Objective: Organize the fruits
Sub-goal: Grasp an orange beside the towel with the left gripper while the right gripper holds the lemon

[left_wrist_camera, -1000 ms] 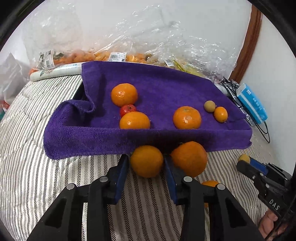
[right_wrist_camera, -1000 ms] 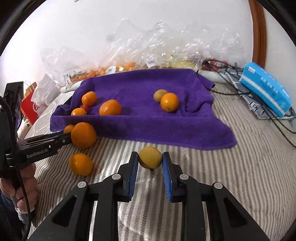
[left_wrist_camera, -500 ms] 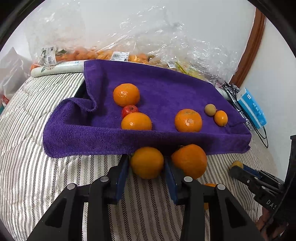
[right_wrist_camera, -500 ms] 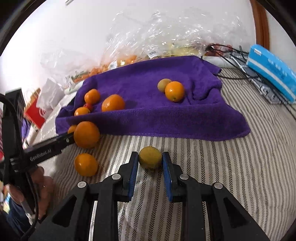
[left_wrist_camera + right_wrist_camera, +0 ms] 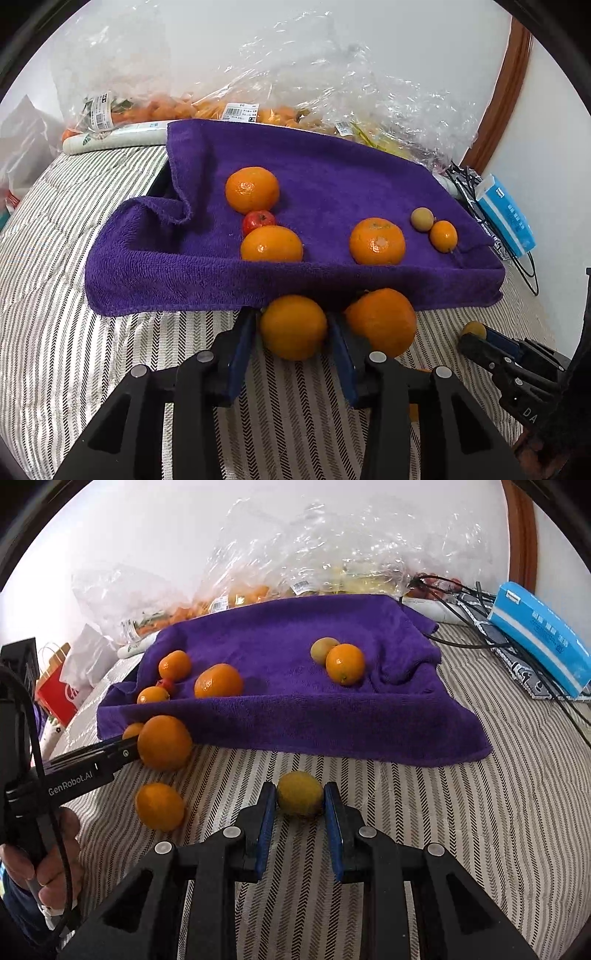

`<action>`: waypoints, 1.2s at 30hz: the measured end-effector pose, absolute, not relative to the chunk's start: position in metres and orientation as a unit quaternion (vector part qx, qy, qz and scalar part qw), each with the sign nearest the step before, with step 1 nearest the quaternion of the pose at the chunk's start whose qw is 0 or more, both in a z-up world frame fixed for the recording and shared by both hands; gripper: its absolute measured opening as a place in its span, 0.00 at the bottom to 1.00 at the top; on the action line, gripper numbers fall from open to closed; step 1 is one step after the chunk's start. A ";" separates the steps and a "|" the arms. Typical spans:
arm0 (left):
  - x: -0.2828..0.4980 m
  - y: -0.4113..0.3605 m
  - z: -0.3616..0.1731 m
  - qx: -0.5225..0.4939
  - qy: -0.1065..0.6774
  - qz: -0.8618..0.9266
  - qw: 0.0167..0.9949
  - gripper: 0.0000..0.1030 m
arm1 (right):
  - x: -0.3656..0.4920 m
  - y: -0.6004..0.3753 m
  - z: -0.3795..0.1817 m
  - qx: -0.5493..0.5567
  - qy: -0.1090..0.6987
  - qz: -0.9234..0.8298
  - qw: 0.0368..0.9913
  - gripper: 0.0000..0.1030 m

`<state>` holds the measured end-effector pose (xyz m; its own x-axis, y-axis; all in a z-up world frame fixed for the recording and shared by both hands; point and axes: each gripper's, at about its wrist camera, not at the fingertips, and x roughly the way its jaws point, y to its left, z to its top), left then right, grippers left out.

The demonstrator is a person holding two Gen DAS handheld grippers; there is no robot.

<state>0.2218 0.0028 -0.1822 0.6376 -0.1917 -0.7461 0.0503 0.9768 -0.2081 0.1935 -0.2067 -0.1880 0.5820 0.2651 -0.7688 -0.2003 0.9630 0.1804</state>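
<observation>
bedding in grey and white stripes is carrying a purple towel, and six fruits are already sitting on the towel: three oranges, a small red fruit, a small orange one and a pale round one. pickup looks like the step in hand, with both tools gripping fruit just in front of the towel's near edge. left gripper is pinching an orange between its blue pads, jaws partly apart. right gripper is clamping a smaller yellow fruit, jaws as narrow as they go. next move is probably calling for lifting each fruit clear of the folded hem and setting it beside its own kind.

left view is showing a second orange touching the gripper's right finger, so lifting may nudge it. right view is showing what the left is mostly hiding: a third loose orange lying on the bedding, and a hand holding the left tool's handle.
</observation>
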 end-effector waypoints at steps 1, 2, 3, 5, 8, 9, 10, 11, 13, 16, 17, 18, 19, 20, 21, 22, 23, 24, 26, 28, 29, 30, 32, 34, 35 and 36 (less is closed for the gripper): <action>0.222 0.003 -0.182 -0.085 0.420 -0.066 0.901 0.36 | 0.193 -0.206 -0.188 0.034 0.438 0.130 0.889 0.26; 0.222 0.003 -0.182 -0.086 0.419 -0.064 0.901 0.34 | 0.193 -0.206 -0.188 0.033 0.438 0.130 0.889 0.26; 0.221 0.004 -0.182 -0.089 0.418 -0.064 0.902 0.33 | 0.193 -0.206 -0.188 0.034 0.438 0.130 0.889 0.26; 0.221 0.006 -0.182 -0.096 0.418 -0.066 0.901 0.33 | 0.193 -0.208 -0.188 0.039 0.437 0.133 0.889 0.26; 0.221 0.009 -0.182 -0.106 0.417 -0.071 0.900 0.33 | 0.193 -0.211 -0.188 0.048 0.435 0.136 0.889 0.25; 0.220 0.010 -0.181 -0.110 0.416 -0.073 0.900 0.33 | 0.192 -0.212 -0.188 0.052 0.433 0.137 0.889 0.25; 0.220 0.010 -0.181 -0.111 0.415 -0.073 0.900 0.33 | 0.192 -0.212 -0.187 0.056 0.430 0.141 0.890 0.25; 0.219 0.011 -0.180 -0.113 0.412 -0.074 0.901 0.33 | 0.191 -0.213 -0.186 0.058 0.427 0.143 0.891 0.25; 0.217 0.013 -0.178 -0.116 0.407 -0.075 0.903 0.33 | 0.190 -0.214 -0.185 0.063 0.423 0.147 0.892 0.25; 0.215 0.014 -0.175 -0.120 0.400 -0.077 0.905 0.33 | 0.189 -0.214 -0.184 0.067 0.418 0.151 0.893 0.25; 0.215 0.014 -0.174 -0.119 0.400 -0.077 0.906 0.33 | 0.189 -0.214 -0.183 0.068 0.416 0.153 0.894 0.25; 0.214 0.014 -0.174 -0.119 0.400 -0.077 0.906 0.33 | 0.188 -0.215 -0.183 0.069 0.414 0.155 0.894 0.25; 0.214 0.014 -0.174 -0.119 0.399 -0.079 0.906 0.33 | 0.187 -0.215 -0.182 0.070 0.411 0.156 0.895 0.25; 0.213 0.014 -0.173 -0.119 0.398 -0.079 0.906 0.33 | 0.187 -0.215 -0.181 0.070 0.409 0.156 0.897 0.25; 0.212 0.014 -0.172 -0.119 0.397 -0.079 0.906 0.33 | 0.186 -0.215 -0.181 0.071 0.407 0.155 0.897 0.25; 0.211 0.014 -0.172 -0.118 0.397 -0.079 0.907 0.33 | 0.186 -0.216 -0.180 0.074 0.404 0.154 0.899 0.25; 0.210 0.015 -0.171 -0.117 0.396 -0.079 0.907 0.33 | 0.185 -0.217 -0.179 0.076 0.401 0.154 0.900 0.25; 0.208 0.014 -0.170 -0.115 0.395 -0.079 0.908 0.33 | 0.185 -0.217 -0.179 0.077 0.398 0.154 0.901 0.25; 0.205 0.015 -0.168 -0.101 0.395 -0.072 0.910 0.33 | 0.182 -0.217 -0.176 0.073 0.388 0.141 0.908 0.25; 0.200 0.019 -0.166 -0.103 0.393 -0.069 0.911 0.33 | 0.178 -0.216 -0.172 0.070 0.379 0.134 0.913 0.25; 0.198 0.021 -0.165 -0.109 0.390 -0.071 0.912 0.33 | 0.177 -0.215 -0.170 0.070 0.378 0.132 0.914 0.25; 0.196 0.024 -0.163 -0.113 0.389 -0.074 0.911 0.33 | 0.176 -0.214 -0.169 0.070 0.378 0.134 0.913 0.25; 0.191 0.027 -0.161 -0.113 0.389 -0.072 0.911 0.33 | 0.172 -0.209 -0.163 0.067 0.376 0.138 0.914 0.25; 0.186 0.031 -0.160 -0.115 0.389 -0.071 0.911 0.33 | 0.168 -0.204 -0.153 0.056 0.367 0.140 0.918 0.25; 0.183 0.034 -0.157 -0.118 0.388 -0.072 0.911 0.33 | 0.166 -0.202 -0.149 0.053 0.363 0.141 0.920 0.25; 0.181 0.036 -0.155 -0.120 0.385 -0.072 0.912 0.33 | 0.164 -0.200 -0.144 0.051 0.358 0.142 0.921 0.25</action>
